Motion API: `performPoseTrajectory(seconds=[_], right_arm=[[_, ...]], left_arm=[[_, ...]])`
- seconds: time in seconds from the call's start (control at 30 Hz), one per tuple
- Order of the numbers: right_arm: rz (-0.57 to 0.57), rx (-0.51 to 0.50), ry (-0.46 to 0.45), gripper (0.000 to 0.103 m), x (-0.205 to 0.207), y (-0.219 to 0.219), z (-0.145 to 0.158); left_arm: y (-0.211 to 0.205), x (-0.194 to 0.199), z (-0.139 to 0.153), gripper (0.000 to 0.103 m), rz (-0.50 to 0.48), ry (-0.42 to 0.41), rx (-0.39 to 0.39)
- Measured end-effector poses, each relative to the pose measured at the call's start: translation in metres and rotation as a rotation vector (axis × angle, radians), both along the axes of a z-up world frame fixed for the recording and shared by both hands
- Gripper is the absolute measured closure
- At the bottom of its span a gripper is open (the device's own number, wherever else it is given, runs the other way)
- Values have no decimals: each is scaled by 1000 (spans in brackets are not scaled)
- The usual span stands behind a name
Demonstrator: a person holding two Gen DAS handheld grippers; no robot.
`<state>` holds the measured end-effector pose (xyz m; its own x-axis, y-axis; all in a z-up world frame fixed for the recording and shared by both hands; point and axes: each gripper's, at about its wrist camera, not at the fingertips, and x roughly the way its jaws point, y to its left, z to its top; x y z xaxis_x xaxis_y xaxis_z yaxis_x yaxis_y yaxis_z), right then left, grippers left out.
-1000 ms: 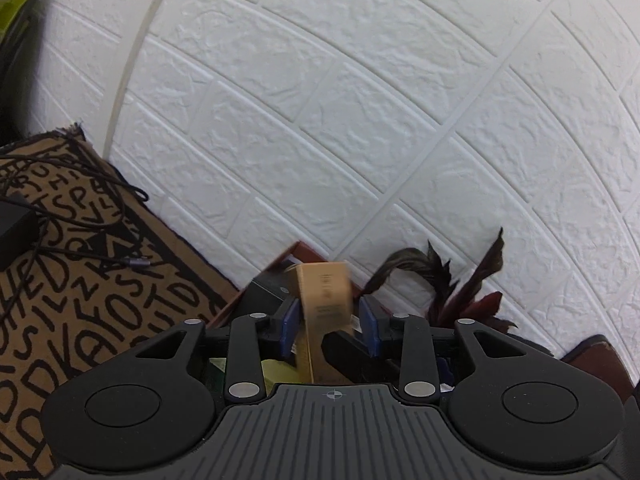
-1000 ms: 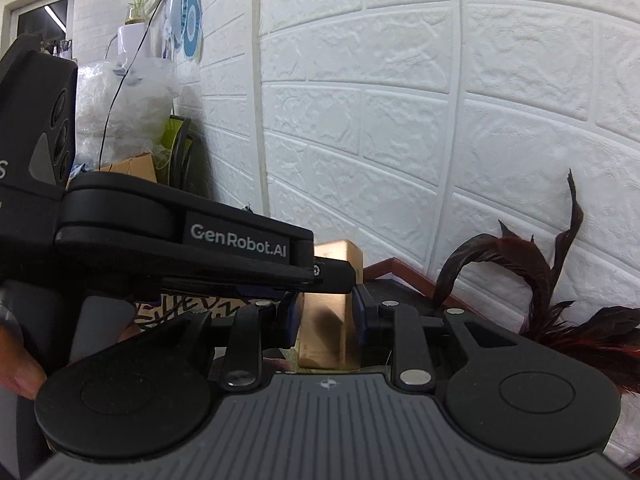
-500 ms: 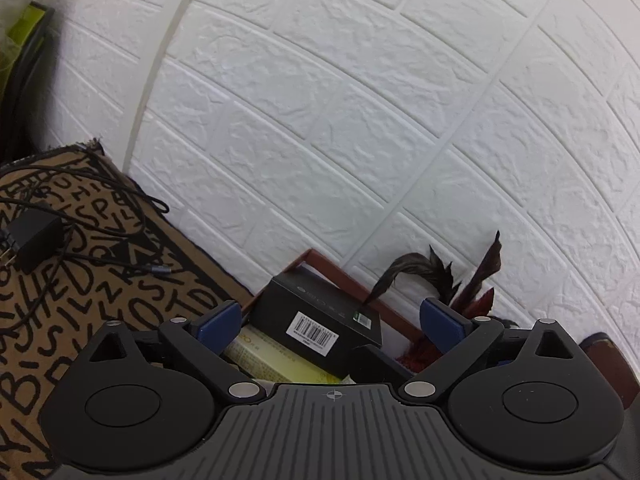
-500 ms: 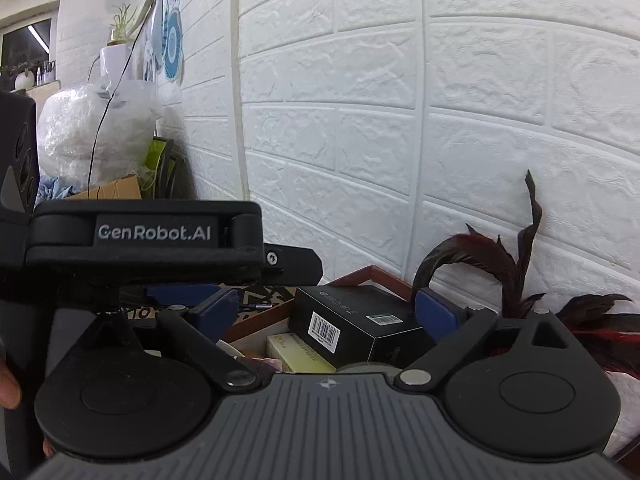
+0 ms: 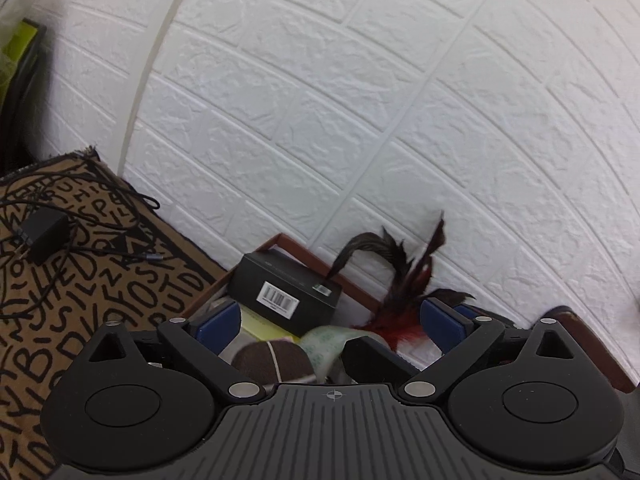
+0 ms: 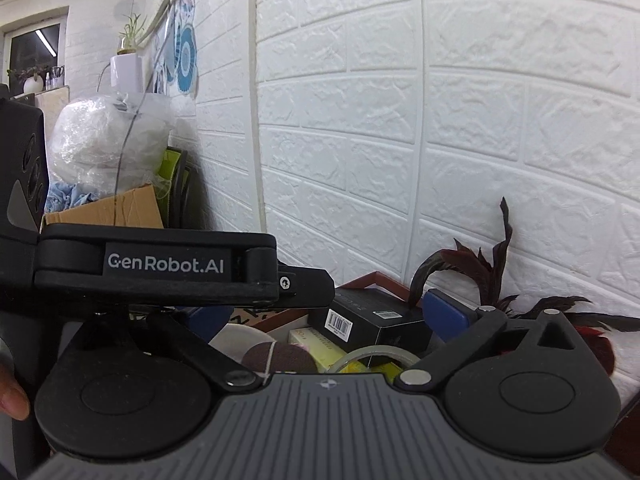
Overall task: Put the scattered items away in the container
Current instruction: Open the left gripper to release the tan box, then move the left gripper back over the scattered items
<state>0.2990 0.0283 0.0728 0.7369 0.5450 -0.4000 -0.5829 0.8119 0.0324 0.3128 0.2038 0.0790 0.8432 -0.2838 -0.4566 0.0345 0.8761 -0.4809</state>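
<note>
White embossed brick wall point(image 5: 360, 100) behind. Brown lettered mat point(image 5: 80, 280) underfoot. Far left: dark window point(image 6: 34, 50), potted plant point(image 6: 130, 60) on shelf, maybe bagged clutter point(image 6: 108, 144).

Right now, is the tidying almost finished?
Partly. The black box, feathers and other bits sit in the tray. Both grippers, left and right, are open and hold nothing. A charger with its cable lies out on the mat.

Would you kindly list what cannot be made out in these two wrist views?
- Container floor, both views: gripper bodies cover its near part.
- Black box label text: too small.
- Brown round item: cut off by left gripper body.
- Tape roll: half hidden behind right gripper body.
</note>
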Motion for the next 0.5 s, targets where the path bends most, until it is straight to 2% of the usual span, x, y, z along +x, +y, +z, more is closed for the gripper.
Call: performPoseTrajectory(seconds=[0.37, 0.5], right_arm=[[6, -14, -7, 0, -96, -35, 4], [-4, -5, -5, 0, -134, -57, 0]], left_arm=[[-53, -116, 17, 0, -74, -88, 198], [-76, -156, 15, 0, -82, -108, 214]])
